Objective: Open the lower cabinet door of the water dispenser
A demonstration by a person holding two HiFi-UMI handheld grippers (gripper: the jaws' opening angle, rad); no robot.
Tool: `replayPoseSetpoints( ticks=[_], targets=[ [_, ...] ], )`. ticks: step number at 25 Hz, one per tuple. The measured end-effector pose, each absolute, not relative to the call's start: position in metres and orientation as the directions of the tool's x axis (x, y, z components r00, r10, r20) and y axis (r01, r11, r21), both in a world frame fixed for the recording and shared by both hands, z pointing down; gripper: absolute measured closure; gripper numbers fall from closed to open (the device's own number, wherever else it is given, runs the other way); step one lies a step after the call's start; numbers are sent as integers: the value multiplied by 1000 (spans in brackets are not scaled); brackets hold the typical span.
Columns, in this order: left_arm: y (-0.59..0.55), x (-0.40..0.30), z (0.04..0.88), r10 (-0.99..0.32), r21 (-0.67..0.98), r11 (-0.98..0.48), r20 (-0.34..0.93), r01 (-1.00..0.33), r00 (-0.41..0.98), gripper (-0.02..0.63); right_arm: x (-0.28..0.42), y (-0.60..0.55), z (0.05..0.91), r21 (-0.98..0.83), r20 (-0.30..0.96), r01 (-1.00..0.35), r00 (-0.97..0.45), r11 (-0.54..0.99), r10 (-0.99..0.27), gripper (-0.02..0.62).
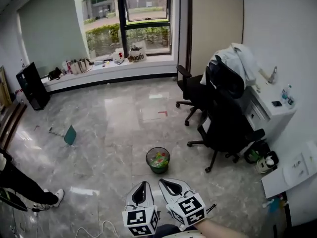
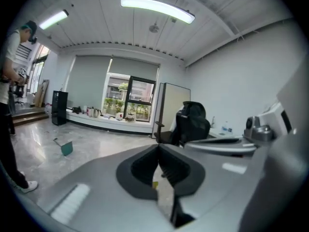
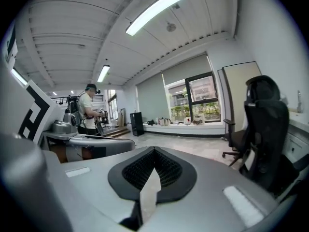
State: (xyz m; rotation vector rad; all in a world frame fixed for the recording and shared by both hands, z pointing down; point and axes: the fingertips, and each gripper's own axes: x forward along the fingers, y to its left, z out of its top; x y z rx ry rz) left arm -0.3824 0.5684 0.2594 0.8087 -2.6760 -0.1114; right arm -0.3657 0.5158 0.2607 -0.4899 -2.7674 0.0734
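No water dispenser or cabinet door shows in any view. Both grippers sit side by side at the bottom of the head view, above a grey marble floor point(image 1: 119, 128). My left gripper point(image 1: 143, 184) has its jaws together with nothing between them, and the left gripper view shows its tips point(image 2: 158, 147) meeting. My right gripper point(image 1: 165, 182) is likewise shut and empty; in its own view the jaws point(image 3: 154, 150) close to a point. Both point across the open room towards the window point(image 1: 143, 19).
A small round bin point(image 1: 158, 159) stands just ahead of the grippers. Two black office chairs point(image 1: 225, 118) stand at the right beside a white desk point(image 1: 270, 108). A teal dustpan point(image 1: 70, 135) lies at the left, a person's leg point(image 1: 25, 185) at the near left.
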Motion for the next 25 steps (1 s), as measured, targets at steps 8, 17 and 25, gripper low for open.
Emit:
replayPoseSetpoints(
  ticks=[8,17,25],
  targets=[
    [353,-319,264,-796,150,583,305,-798,-524,600,-286,315,266,-124,307,-42,-952,991,-2,600],
    [156,-207,279,-930,146,165,353,-975,-105,600,-154,135,286,-163,338,-489,-844,857,-417,600],
    [-21,-108,298,-909,143,-149,371,-978,193,600,-41,-20,306,-193,357,-758,-646,623,-675,600]
  ],
)
